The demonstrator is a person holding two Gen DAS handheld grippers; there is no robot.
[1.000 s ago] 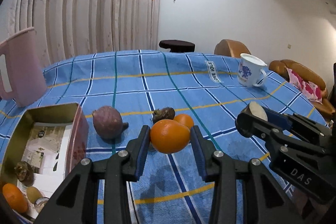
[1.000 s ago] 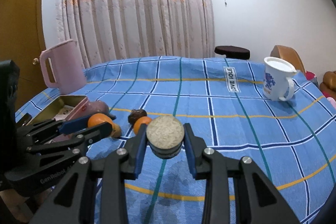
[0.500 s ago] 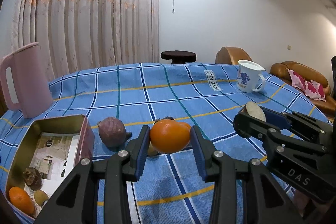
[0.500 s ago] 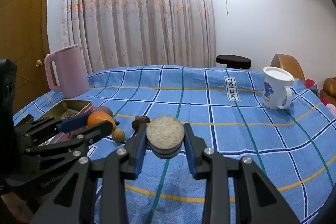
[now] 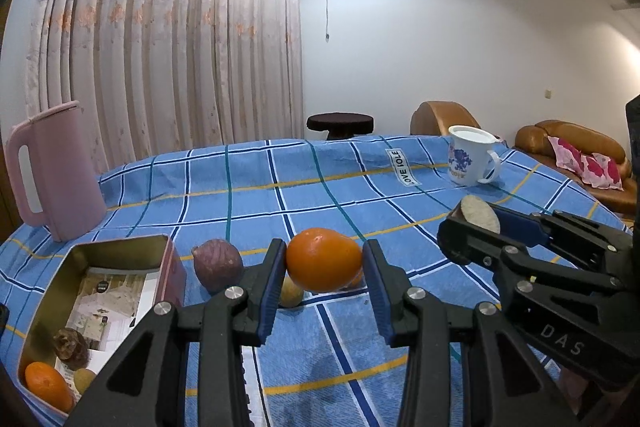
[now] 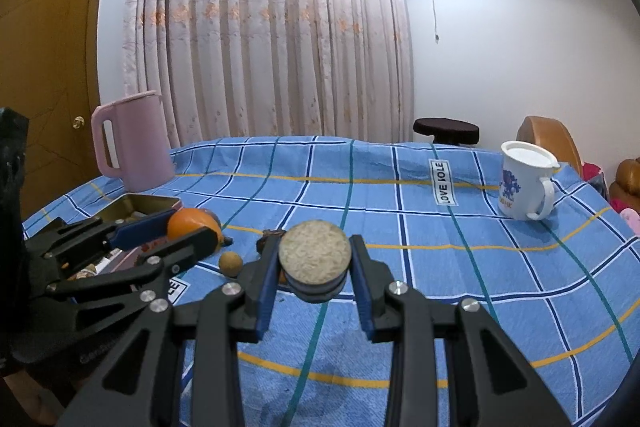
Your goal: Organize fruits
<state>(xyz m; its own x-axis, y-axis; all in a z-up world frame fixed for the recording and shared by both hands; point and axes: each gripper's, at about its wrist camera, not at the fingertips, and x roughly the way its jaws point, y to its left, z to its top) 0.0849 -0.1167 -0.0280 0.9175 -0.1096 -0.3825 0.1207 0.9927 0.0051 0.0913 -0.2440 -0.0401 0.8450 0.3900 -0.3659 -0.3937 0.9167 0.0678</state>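
Note:
My left gripper [image 5: 323, 269] is shut on an orange [image 5: 323, 265] and holds it above the blue checked tablecloth. My right gripper [image 6: 315, 261] is shut on a round beige-topped fruit [image 6: 315, 256]; it also shows at the right of the left wrist view [image 5: 478, 215]. An open tin box [image 5: 158, 247] at the left holds an orange [image 5: 46, 385], a dark wrinkled fruit [image 5: 71, 347] and a small yellowish one. On the cloth lie a purple fruit [image 5: 217, 264], a small tan round fruit [image 6: 231, 263] and a dark fruit [image 6: 266, 241] partly hidden by my fingers.
A pink jug [image 5: 56, 173] stands at the far left behind the tin. A white mug [image 5: 470, 155] stands at the far right. A sofa [image 5: 576, 155] and a dark stool [image 5: 340, 123] lie beyond the table.
Both grippers have risen with their fruits still held, and the cameras now look more level across the table. The fruits on the cloth have not moved.

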